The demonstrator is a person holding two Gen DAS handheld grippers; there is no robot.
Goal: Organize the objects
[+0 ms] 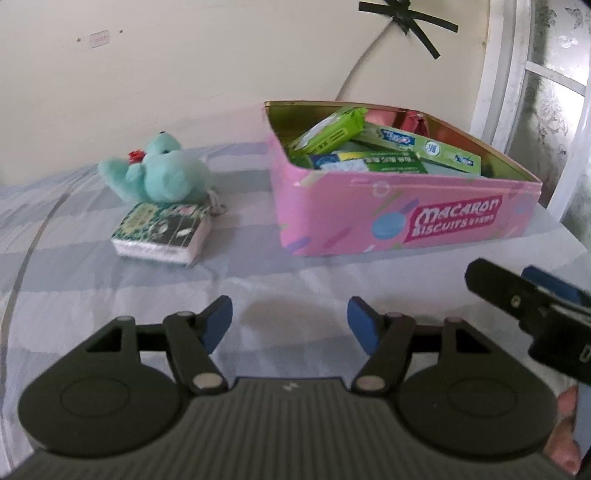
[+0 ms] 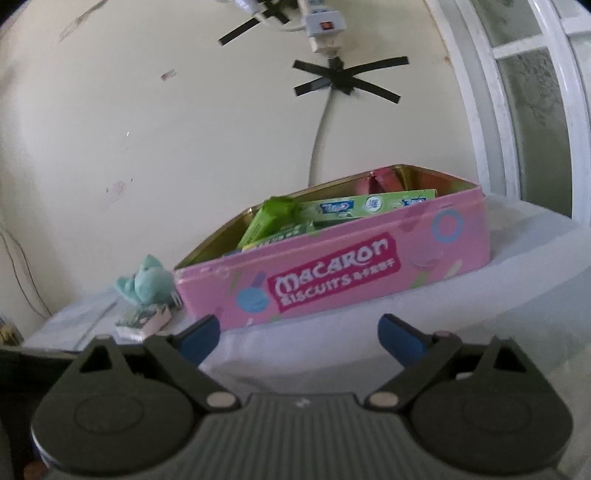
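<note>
Plush toy [image 1: 162,170] looks soft and light, so we judge its belly fits our spread, empty left tongs [image 1: 290,321] and right tongs [image 2: 299,336].

Biscuit tins: one pink tin [image 1: 406,218] marked "Macaron Biscuits", open on the bed.
Green packets in the tin: at least three show, one tilted pack [image 1: 328,134] on top, a long box [image 1: 424,147] behind it and a flat one [image 1: 373,162] in front; any beneath are hidden.
Red items in the tin: one [image 1: 415,123], at the far corner, too small to identify.
Plush toys: one, teal [image 1: 162,171].
Tissue packs outside the tin: one [image 1: 162,232], under the toy.
Grippers: two, the left gripper [image 1: 290,325] and the right gripper [image 2: 299,334], each with two blue-tipped fingers.
Tape crosses on the wall: two [image 2: 347,79] [image 2: 258,18].
</note>
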